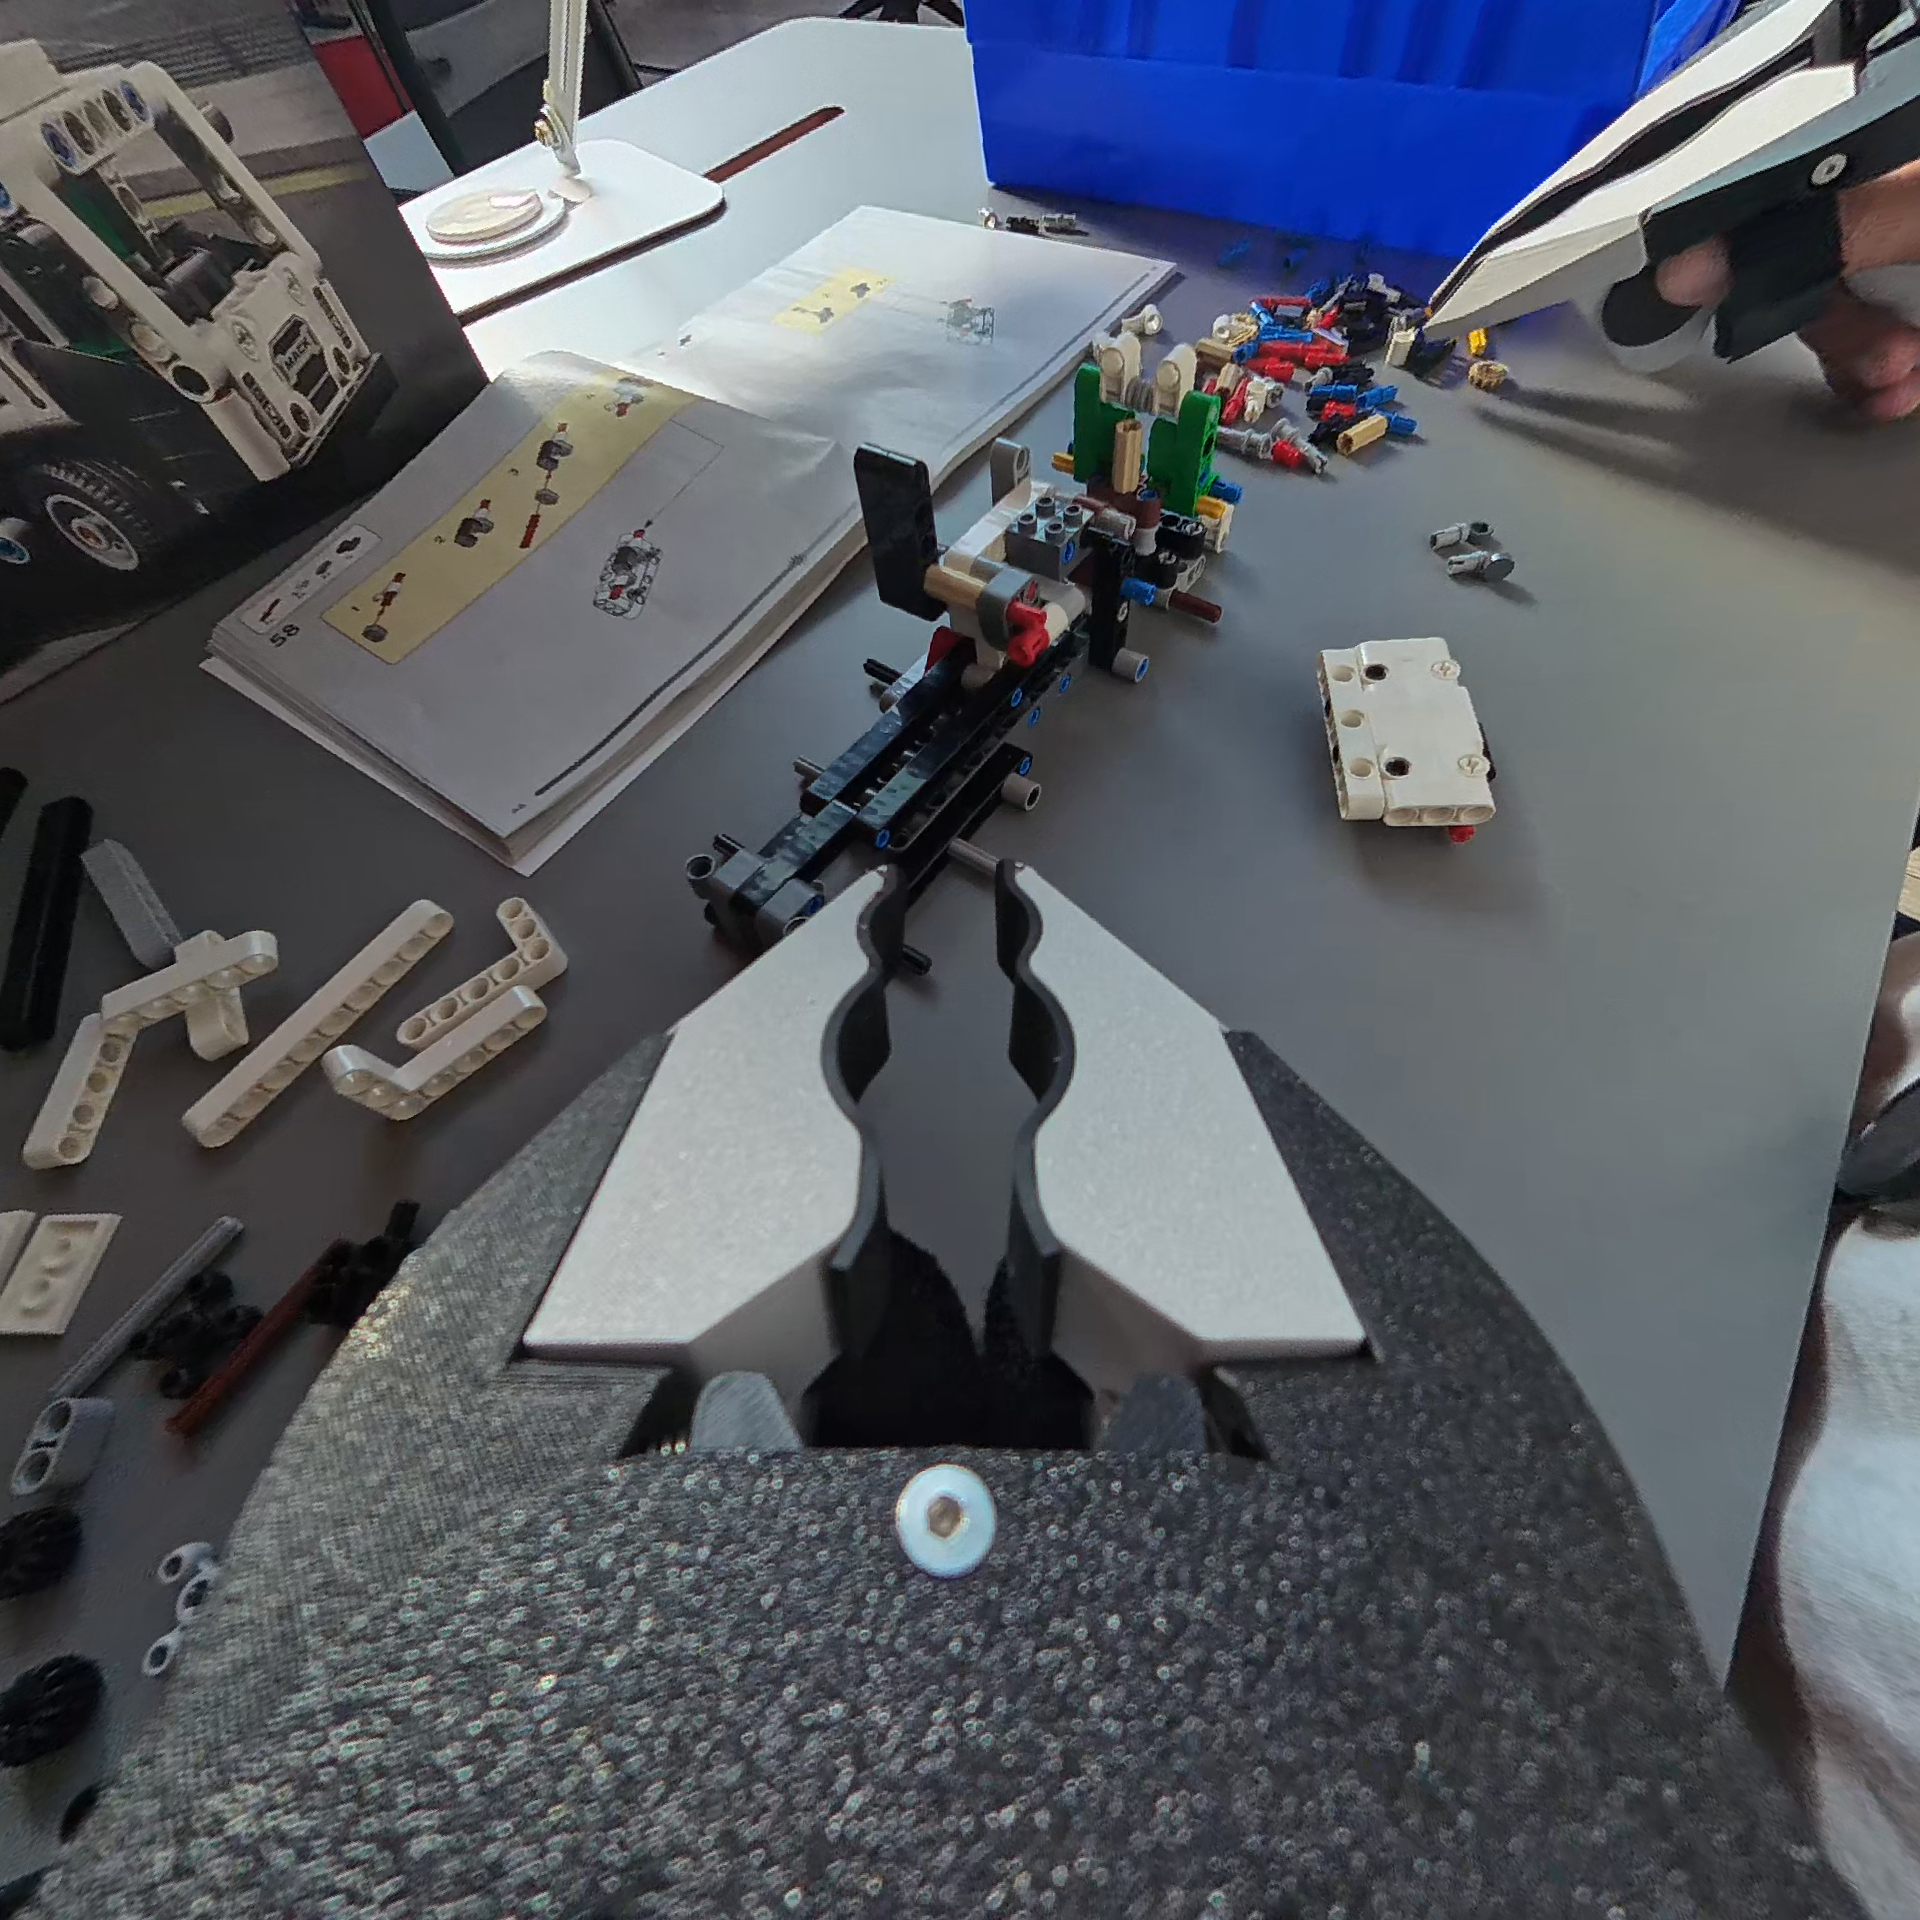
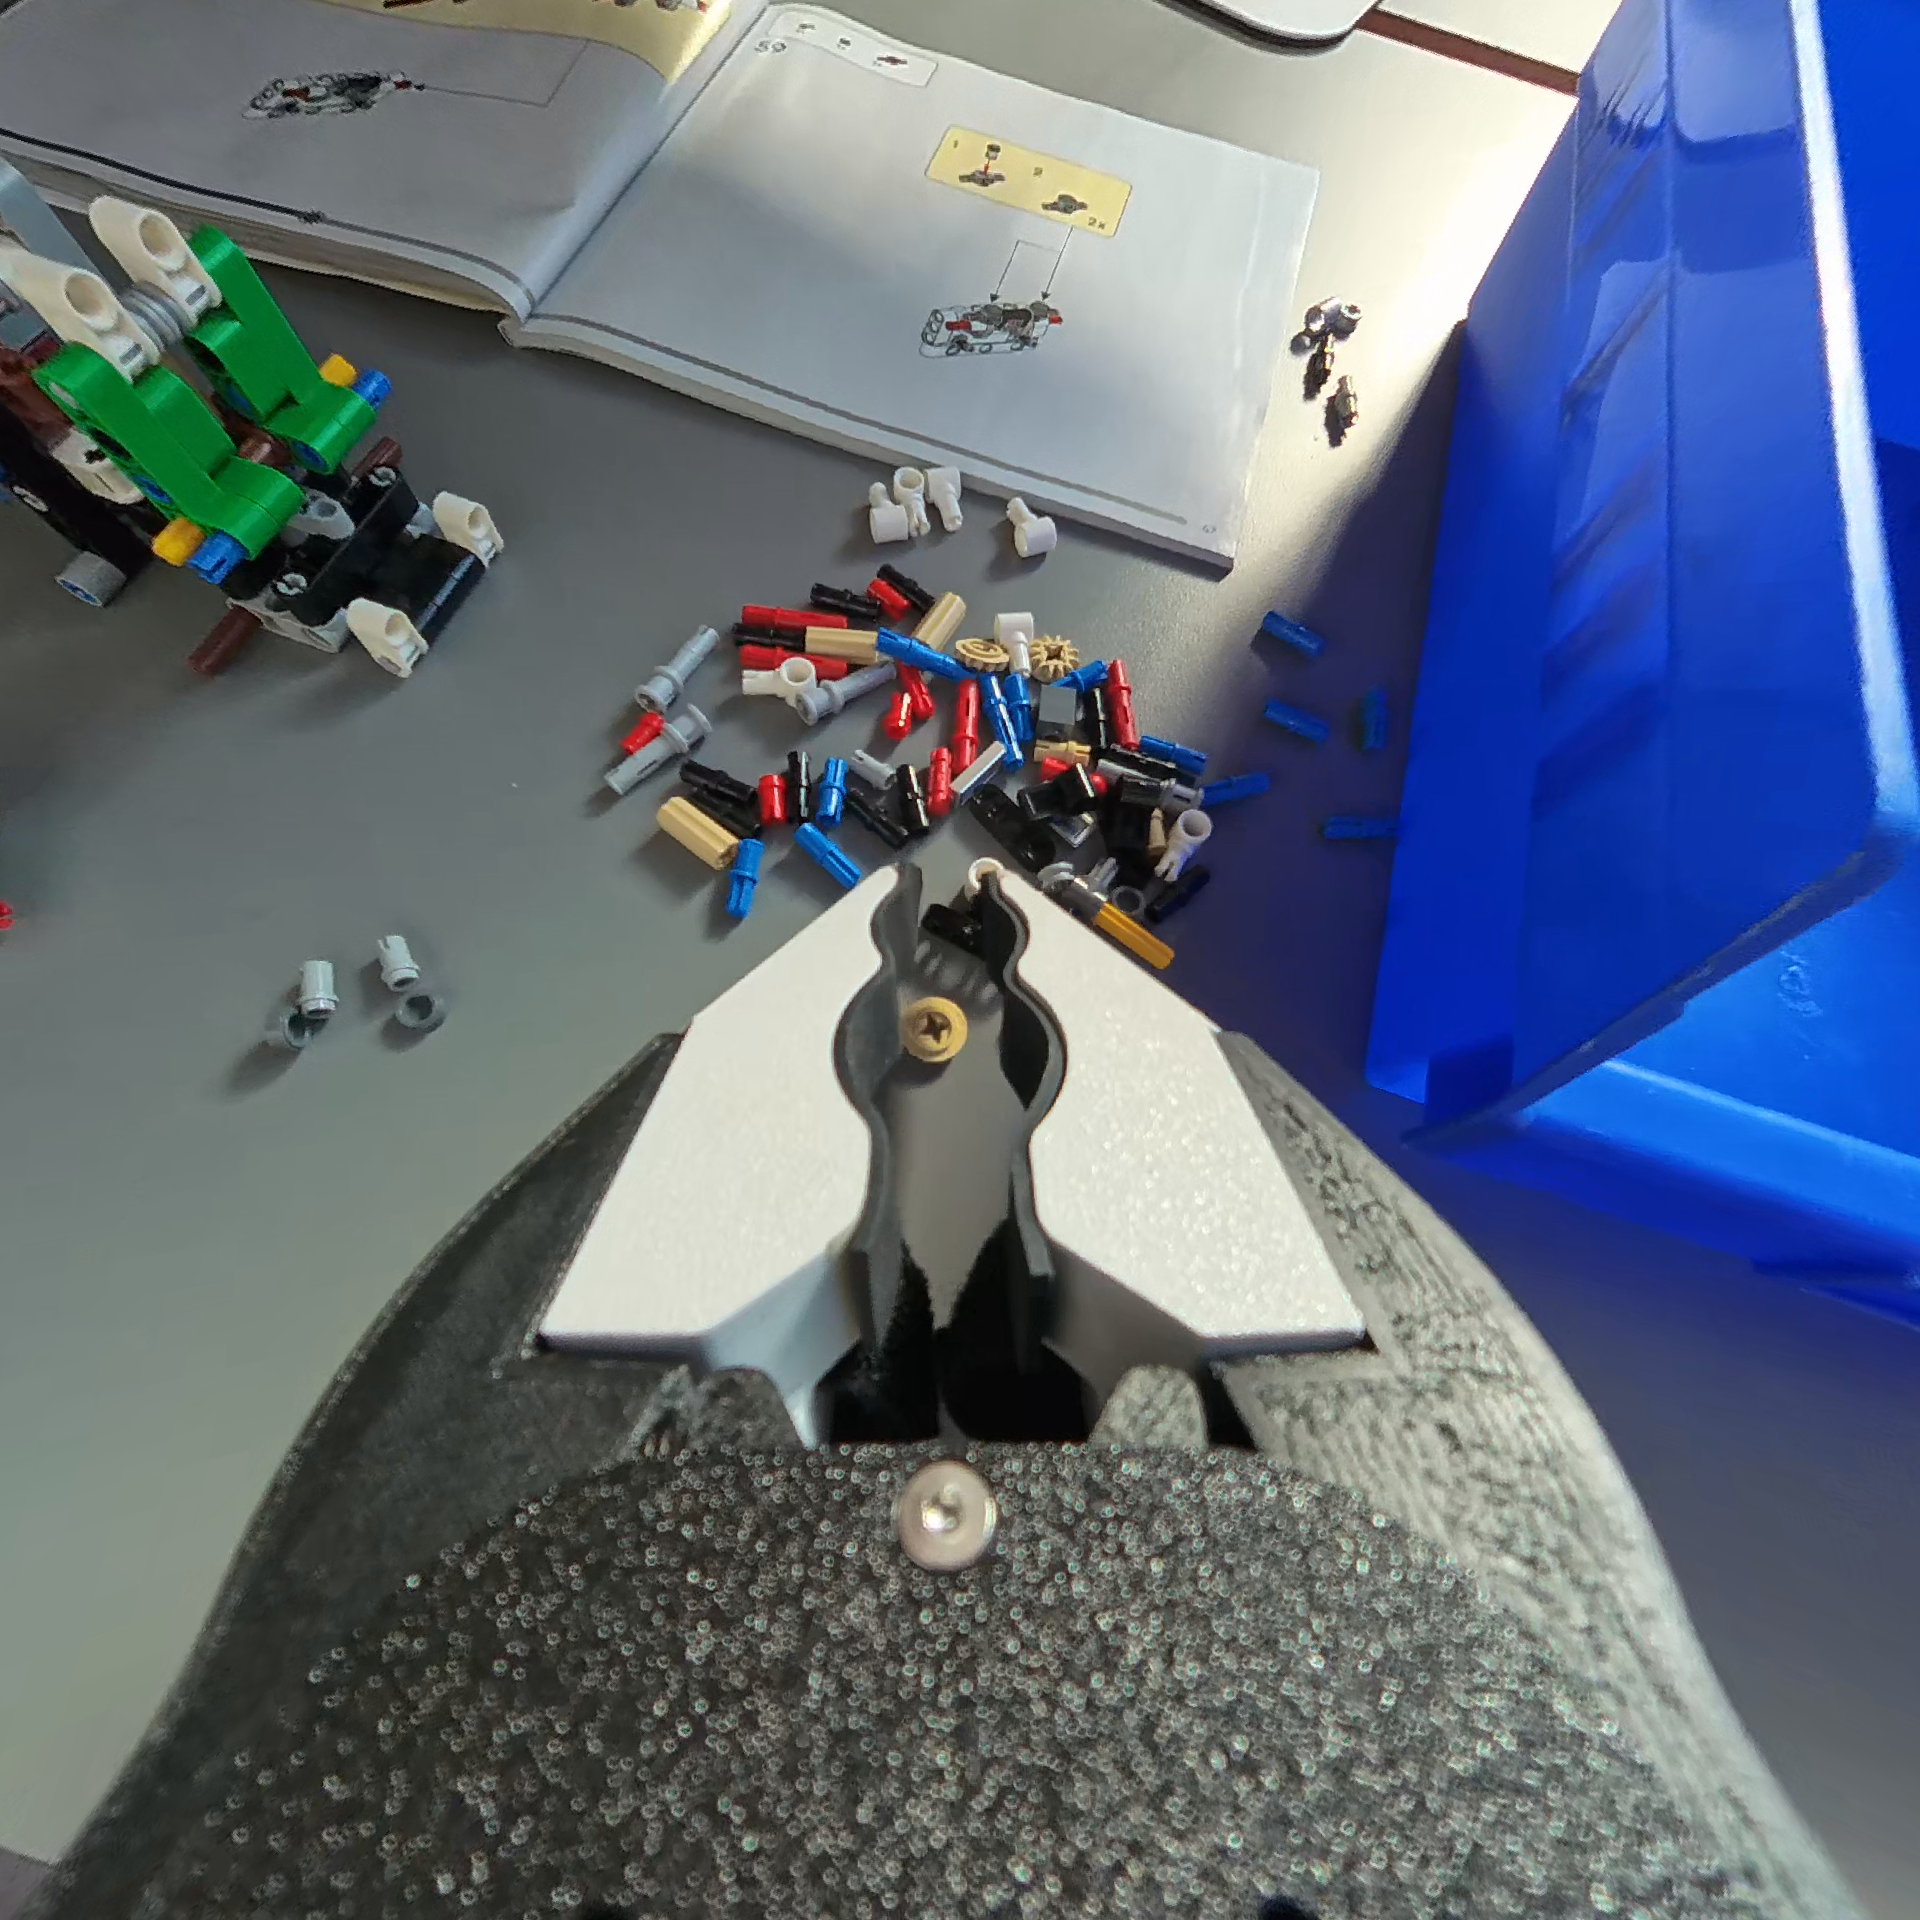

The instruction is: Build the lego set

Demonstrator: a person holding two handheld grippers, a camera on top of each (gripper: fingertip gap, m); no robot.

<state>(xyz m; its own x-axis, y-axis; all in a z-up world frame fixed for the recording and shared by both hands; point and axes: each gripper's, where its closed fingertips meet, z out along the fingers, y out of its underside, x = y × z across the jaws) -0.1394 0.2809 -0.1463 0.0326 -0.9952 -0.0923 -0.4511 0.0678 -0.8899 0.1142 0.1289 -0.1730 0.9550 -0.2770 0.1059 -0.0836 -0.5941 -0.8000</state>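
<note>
The left gripper [image 1: 943, 871] is seen with its fingers a little apart astride the near end of the black model [image 1: 935, 748]. This looks like a bracing position, though pressure from the pads cannot be told. Across the grey table [image 2: 312, 1195], the right gripper [image 2: 940, 883] is lowered at the near edge of the pile of small pegs [image 2: 935, 727], its claw slightly spread. 1 black peg [image 2: 951, 925] is framed between the tips without being pinched, and 1 tan ring [image 2: 933, 1029] is seen farther back in the gap.

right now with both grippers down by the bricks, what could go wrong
The right gripper sits at the edge of the loose pin pile; any sweep could scatter pins toward the blue bin. A tan round piece lying between its fingers could get dragged. The left gripper might knock the black chassis.
</note>
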